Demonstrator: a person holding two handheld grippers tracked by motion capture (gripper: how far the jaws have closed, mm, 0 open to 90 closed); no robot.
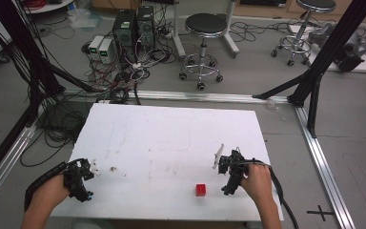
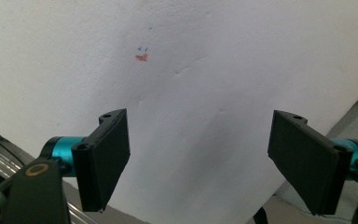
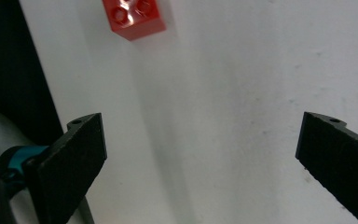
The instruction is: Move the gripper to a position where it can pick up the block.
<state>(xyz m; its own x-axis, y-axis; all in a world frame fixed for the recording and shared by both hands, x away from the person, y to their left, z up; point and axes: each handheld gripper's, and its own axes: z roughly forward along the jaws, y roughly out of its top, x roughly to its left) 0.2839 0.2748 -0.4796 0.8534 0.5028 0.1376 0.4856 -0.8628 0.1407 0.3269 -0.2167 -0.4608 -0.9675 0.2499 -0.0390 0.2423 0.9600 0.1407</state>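
Both grippers (image 2: 198, 158) (image 3: 200, 163) gape – red brick (image 3: 133, 16) untouched

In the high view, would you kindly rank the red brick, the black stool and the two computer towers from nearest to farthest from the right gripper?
1. Red brick, just left of the right gripper.
2. Black stool, on the floor beyond the table.
3. Computer towers, far left, beyond the table.

left claw (image 1: 86, 183) spread wide, right claw (image 1: 228, 177) likewise

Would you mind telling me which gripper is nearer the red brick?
Right. The right gripper sits just beside the red brick, jaws open; the left gripper is far across the white table.
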